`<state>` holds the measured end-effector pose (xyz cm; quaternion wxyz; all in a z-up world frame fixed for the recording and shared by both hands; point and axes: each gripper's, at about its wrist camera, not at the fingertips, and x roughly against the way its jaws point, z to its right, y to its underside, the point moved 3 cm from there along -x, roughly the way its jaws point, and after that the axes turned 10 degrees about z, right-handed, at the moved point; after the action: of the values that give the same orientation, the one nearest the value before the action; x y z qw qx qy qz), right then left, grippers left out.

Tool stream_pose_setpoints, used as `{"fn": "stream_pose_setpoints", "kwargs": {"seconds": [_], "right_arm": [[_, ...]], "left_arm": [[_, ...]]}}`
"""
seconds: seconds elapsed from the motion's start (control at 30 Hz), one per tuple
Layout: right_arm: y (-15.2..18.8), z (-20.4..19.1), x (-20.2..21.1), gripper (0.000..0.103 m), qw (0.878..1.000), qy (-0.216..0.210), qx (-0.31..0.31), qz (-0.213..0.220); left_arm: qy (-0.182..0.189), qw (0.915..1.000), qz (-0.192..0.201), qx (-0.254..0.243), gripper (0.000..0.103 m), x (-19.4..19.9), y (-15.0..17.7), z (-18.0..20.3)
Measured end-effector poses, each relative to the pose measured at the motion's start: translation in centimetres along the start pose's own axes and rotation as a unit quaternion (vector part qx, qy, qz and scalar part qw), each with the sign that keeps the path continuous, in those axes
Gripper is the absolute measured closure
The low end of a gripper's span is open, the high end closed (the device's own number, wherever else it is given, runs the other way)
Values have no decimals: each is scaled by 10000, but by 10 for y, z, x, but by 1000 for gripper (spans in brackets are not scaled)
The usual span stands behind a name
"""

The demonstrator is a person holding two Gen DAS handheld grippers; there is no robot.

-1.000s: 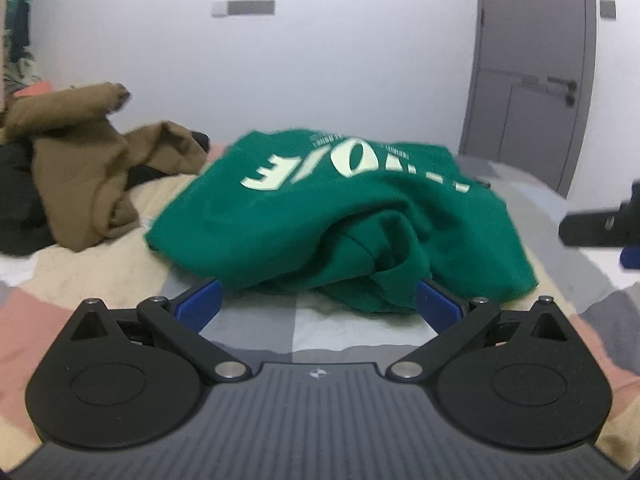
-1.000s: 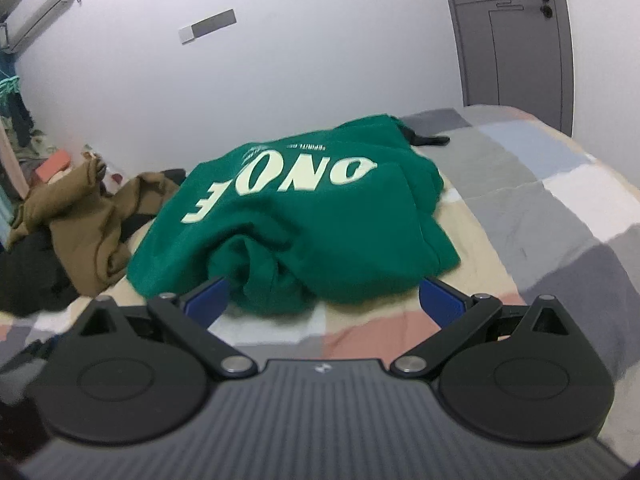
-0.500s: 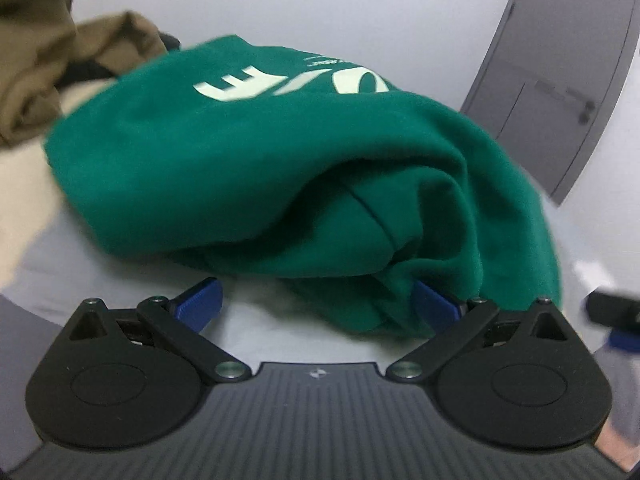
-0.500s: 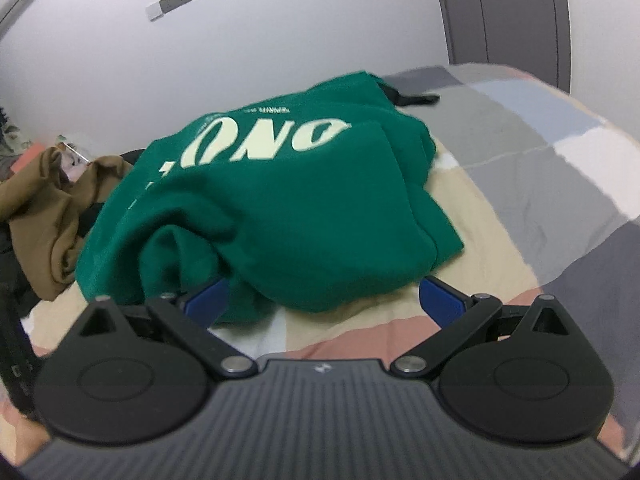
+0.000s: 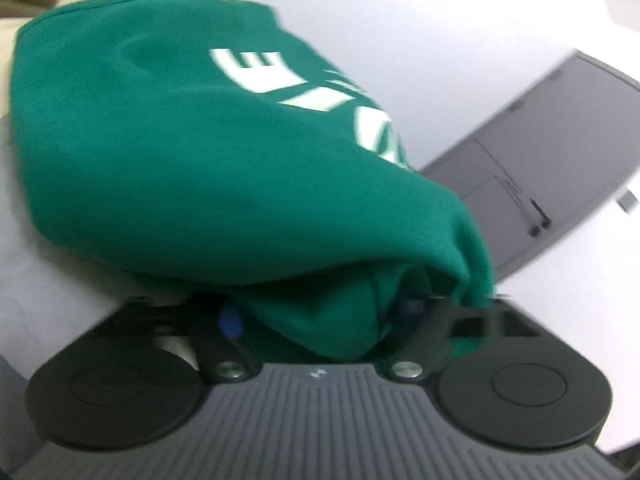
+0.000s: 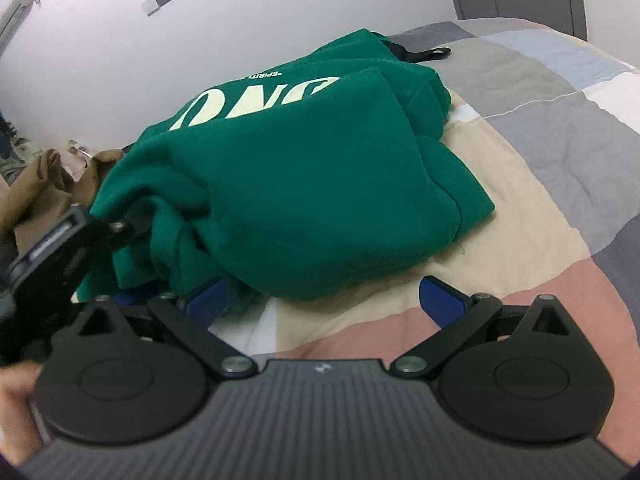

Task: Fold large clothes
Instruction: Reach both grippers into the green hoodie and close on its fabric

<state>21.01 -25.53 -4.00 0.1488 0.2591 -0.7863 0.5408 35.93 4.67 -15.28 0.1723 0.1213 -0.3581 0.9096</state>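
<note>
A crumpled green sweatshirt (image 6: 304, 184) with cream lettering lies on the bed. In the left wrist view it (image 5: 208, 152) fills the picture, and a bunched fold of it sits between the blue pads of my left gripper (image 5: 320, 314). Those jaws are closing and both pads touch the cloth. The right wrist view shows the left gripper (image 6: 132, 224) reaching into the garment's left side. My right gripper (image 6: 324, 300) is open just before the sweatshirt's near edge; its left pad (image 6: 208, 296) is at the hem, its right pad (image 6: 440, 300) over bare quilt.
The patchwork quilt (image 6: 540, 184) spreads to the right and front. Brown clothes (image 6: 36, 188) are heaped at the left beside the sweatshirt. A black strap (image 6: 424, 54) lies behind it. A grey door (image 5: 540, 152) stands in the far wall. A hand (image 6: 16, 404) shows at lower left.
My left gripper rolled, pushed into the sweatshirt and narrowed its jaws around a fold. My right gripper sank lower and came close to the garment's near edge, staying open.
</note>
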Motion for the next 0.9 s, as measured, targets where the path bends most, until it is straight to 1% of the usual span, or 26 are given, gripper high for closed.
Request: {"fn": "stream_pose_setpoints", "kwargs": {"seconds": [0.03,0.07,0.1,0.2,0.3,0.4,0.5,0.57,0.63,0.67,0.77,0.83,0.9], "right_arm": [[0,-1,0,0,10000,-23,27,3],[0,-2,1,0,10000,-48,76,17],[0,-4,2,0,9999,-64,118,42],[-3,-6,9,0,9995,-119,228,202],[-8,-10,20,0,9984,-207,330,421],[-12,-10,34,0,9974,-313,270,587],[-15,-7,50,0,9963,-401,188,737],[-17,-5,59,0,9956,-442,124,820],[-19,-2,70,0,9946,-477,35,921],[-20,-1,74,0,9940,-506,10,969],[-21,3,90,0,9929,-562,-88,1040],[-21,6,100,0,9921,-628,-202,1068],[-20,8,108,0,9917,-638,-307,1071]], "left_arm": [[-49,9999,-11,-88,65,-1,-2,1],[-76,9998,-7,-204,79,-1,-3,4],[-57,9997,-24,-238,88,1,-5,6],[-28,9997,10,-242,93,14,-14,16],[254,9988,175,-369,94,39,-24,34],[576,9966,245,-542,94,67,-26,54],[891,9924,276,-801,94,100,-27,79],[1126,9886,228,-975,94,123,-26,94],[1361,9827,101,-1255,94,146,-22,110],[1470,9805,64,-1302,94,169,-4,107],[1745,9751,-148,-1358,95,196,7,118],[1837,9725,-403,-1373,95,212,23,122],[1808,9711,-758,-1363,95,220,40,121]]}}
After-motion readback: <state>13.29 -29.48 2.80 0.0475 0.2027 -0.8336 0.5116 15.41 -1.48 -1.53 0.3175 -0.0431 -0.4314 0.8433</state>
